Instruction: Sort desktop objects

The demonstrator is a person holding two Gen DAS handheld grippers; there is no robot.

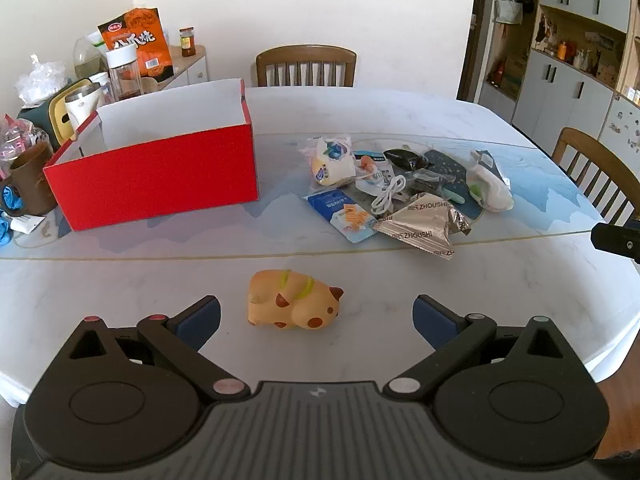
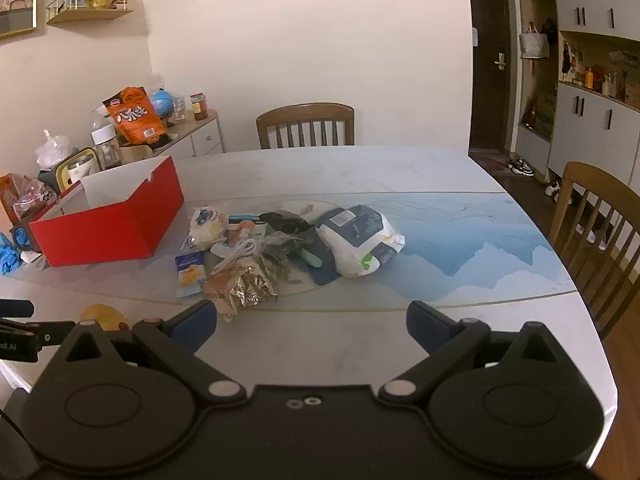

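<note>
Left wrist view: the silver foil packet (image 1: 422,227) carries the printed word "ZHOUSHI", repeated along its face. The orange snack bag (image 1: 138,42) behind the red box (image 1: 156,176) bears large white Chinese characters; smaller print on it cannot be read. The blue sachet (image 1: 340,210) has text too small to read. The left gripper (image 1: 316,318) tilts downward toward the desk (image 1: 520,288), its fingers (image 1: 198,320) spread to full width and holding nothing. The spotted yellow toy (image 1: 294,300) lies on the desk between and just ahead of the fingertips — touching neither. The pile of items sits farther back, right of the red box.

Right wrist view: the same orange bag (image 2: 136,114) shows its white characters; the foil packet (image 2: 240,284) is crumpled and unreadable here. The right gripper (image 2: 312,326) also angles down, fingers (image 2: 430,326) fully apart and empty — bare desk (image 2: 520,320) lies between them. The pile, including a white and navy bag (image 2: 358,240), lies just beyond. The toy (image 2: 102,316) is partly hidden at lower left.
</note>
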